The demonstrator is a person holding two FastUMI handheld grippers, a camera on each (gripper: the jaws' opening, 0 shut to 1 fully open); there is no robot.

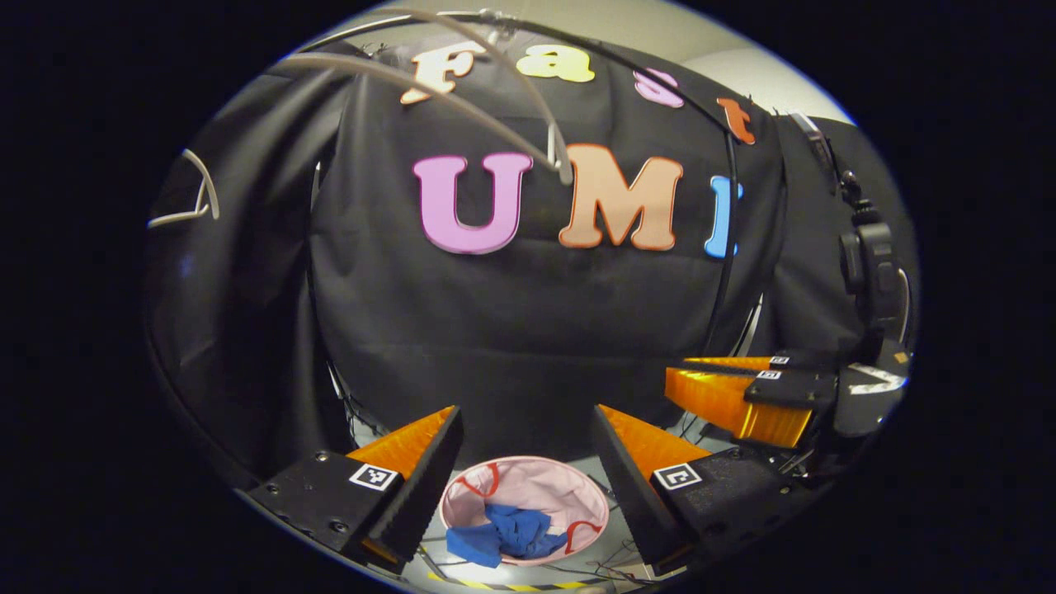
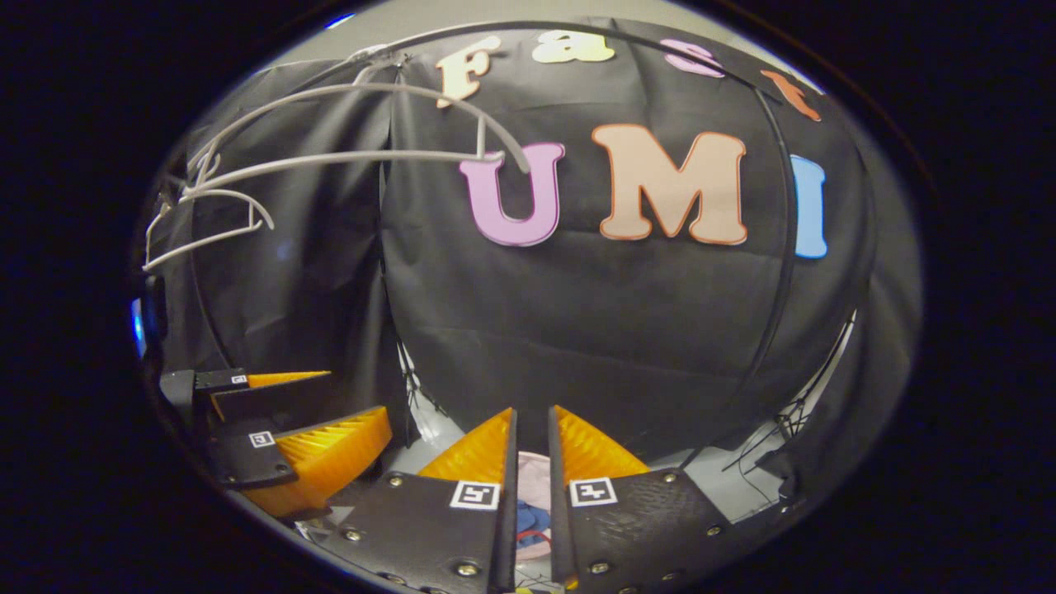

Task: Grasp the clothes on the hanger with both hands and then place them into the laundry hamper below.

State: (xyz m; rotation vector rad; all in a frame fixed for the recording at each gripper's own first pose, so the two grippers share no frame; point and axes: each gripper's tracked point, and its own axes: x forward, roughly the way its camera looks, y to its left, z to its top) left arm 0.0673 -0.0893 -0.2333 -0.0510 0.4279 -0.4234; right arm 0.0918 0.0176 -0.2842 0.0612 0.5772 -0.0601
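A blue garment point(image 1: 505, 534) lies crumpled inside the round pink laundry hamper point(image 1: 540, 487) on the floor below. My left gripper point(image 1: 526, 412) hangs above the hamper, open, with nothing between its fingers. My right gripper point(image 1: 730, 392) is to its right at about the same height. In the right gripper view my right gripper point(image 2: 533, 410) is shut with only a thin slit, empty; through the slit I glimpse the hamper point(image 2: 532, 485) and the blue garment point(image 2: 533, 521). The left gripper point(image 2: 318, 429) shows at lower left. A bare pale hanger point(image 1: 495, 95) point(image 2: 363, 124) hangs overhead.
A second bare hanger point(image 1: 194, 198) point(image 2: 206, 223) hangs farther left on the curved black rail point(image 1: 726, 165). Black cloth walls close off the back and sides. Cables and yellow-black tape point(image 1: 511, 586) lie on the floor by the hamper.
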